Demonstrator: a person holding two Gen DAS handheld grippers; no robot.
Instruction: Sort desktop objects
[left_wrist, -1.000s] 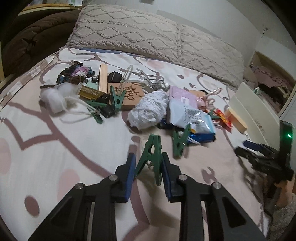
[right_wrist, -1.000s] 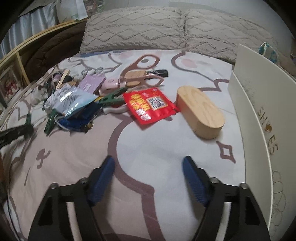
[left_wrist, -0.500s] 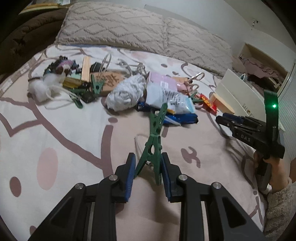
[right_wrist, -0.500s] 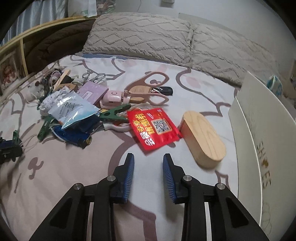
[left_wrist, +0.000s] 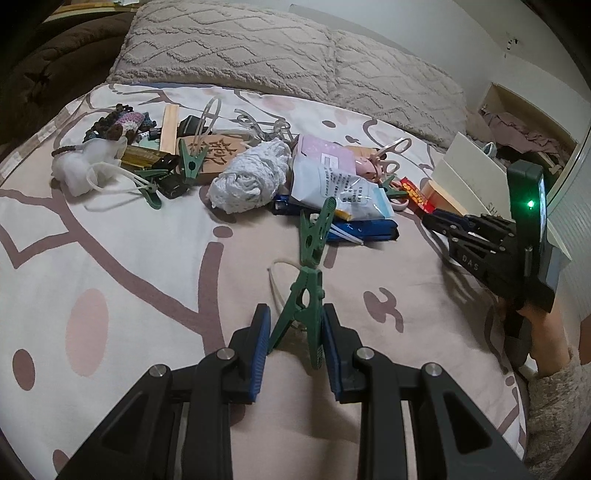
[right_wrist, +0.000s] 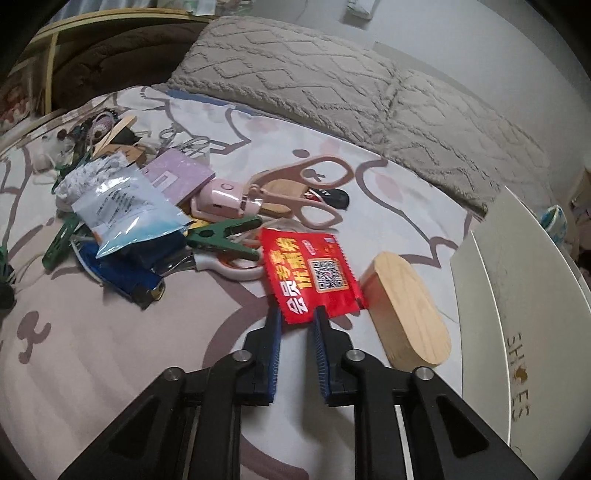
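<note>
A dark green clothespin (left_wrist: 303, 306) stands upright, lifted off the patterned bedsheet (left_wrist: 110, 258). A flat red packet (right_wrist: 312, 273) with yellow print lies near the bed's right edge, beside an oval wooden box (right_wrist: 406, 310).

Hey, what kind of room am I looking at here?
Most likely a bedroom: the clutter lies on a bed sheet with a pink and brown pattern, two textured pillows line its far edge, and a dark brown blanket is bunched beside them.

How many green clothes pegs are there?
5 green pegs: one in the left gripper, one just beyond it, one by the pink scissors, one on the wooden tag, one lying left of that. More may be hidden.
</note>
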